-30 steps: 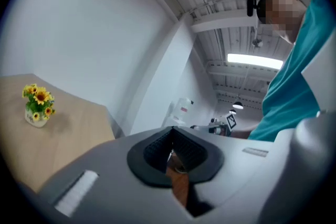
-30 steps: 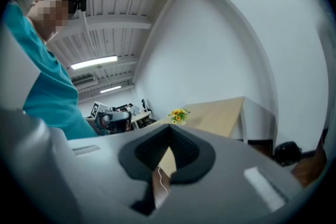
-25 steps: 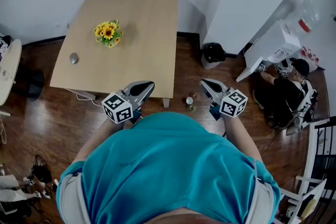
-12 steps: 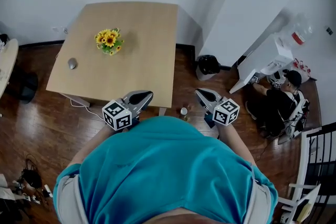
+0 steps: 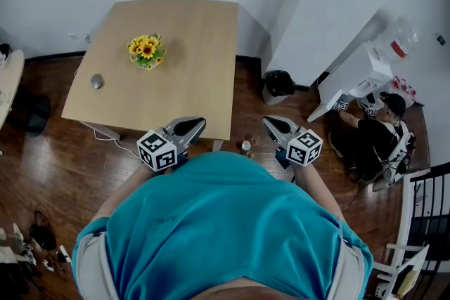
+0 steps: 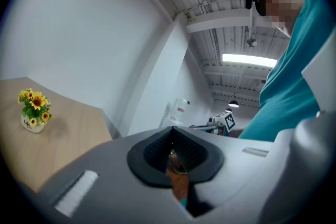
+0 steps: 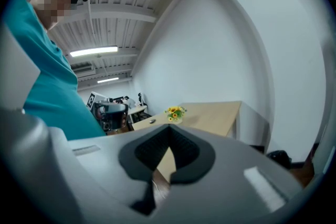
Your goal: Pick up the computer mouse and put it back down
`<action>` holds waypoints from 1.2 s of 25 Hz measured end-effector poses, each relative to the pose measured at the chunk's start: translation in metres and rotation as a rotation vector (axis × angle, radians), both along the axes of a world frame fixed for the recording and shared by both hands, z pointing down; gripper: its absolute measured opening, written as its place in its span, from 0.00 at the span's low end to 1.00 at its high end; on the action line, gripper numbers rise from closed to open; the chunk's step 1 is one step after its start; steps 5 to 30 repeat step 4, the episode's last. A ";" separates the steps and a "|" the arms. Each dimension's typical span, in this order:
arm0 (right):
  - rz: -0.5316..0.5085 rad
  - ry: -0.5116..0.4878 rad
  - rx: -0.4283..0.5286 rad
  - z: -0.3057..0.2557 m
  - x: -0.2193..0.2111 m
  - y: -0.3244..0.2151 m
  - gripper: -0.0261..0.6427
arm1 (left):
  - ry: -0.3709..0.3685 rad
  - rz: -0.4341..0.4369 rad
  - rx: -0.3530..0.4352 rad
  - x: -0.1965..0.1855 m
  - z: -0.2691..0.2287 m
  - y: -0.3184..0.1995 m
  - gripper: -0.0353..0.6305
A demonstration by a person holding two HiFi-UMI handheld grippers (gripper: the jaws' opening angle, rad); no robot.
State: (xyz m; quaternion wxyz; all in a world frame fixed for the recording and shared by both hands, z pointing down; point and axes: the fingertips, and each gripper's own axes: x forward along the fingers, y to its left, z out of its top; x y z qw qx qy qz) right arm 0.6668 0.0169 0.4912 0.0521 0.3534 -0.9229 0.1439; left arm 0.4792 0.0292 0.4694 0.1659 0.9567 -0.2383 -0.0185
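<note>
Resting flat on the wooden table [image 5: 193,60], the computer mouse [image 5: 97,81] lies near the left edge, at about nine o'clock on the top. Nothing touches it. That fits either a mouse waiting to be lifted or one already set back down, and the scene does not settle which.

A pot of sunflowers [image 5: 145,50] stands at about two o'clock from the mouse, well apart from it. Toward five o'clock from the mouse, off the table's near edge, the left gripper [image 5: 188,126] and the right gripper [image 5: 276,124] are both held with their jaws closed together on nothing.

Counted: one mouse, one flower pot, one table and two grippers. There is also one black bin [image 5: 279,84] on the floor, at three o'clock from the table.
</note>
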 end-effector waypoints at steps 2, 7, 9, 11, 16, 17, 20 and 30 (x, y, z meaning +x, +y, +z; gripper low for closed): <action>0.001 0.001 0.000 0.000 0.002 0.003 0.04 | -0.001 0.003 0.002 0.002 0.000 0.003 0.06; 0.002 0.002 -0.002 0.001 0.004 0.006 0.04 | -0.001 0.004 0.003 0.004 0.001 0.007 0.06; 0.002 0.002 -0.002 0.001 0.004 0.006 0.04 | -0.001 0.004 0.003 0.004 0.001 0.007 0.06; 0.002 0.002 -0.002 0.001 0.004 0.006 0.04 | -0.001 0.004 0.003 0.004 0.001 0.007 0.06; 0.002 0.002 -0.002 0.001 0.004 0.006 0.04 | -0.001 0.004 0.003 0.004 0.001 0.007 0.06; 0.002 0.002 -0.002 0.001 0.004 0.006 0.04 | -0.001 0.004 0.003 0.004 0.001 0.007 0.06; 0.002 0.002 -0.002 0.001 0.004 0.006 0.04 | -0.001 0.004 0.003 0.004 0.001 0.007 0.06; 0.002 0.002 -0.002 0.001 0.004 0.006 0.04 | -0.001 0.004 0.003 0.004 0.001 0.007 0.06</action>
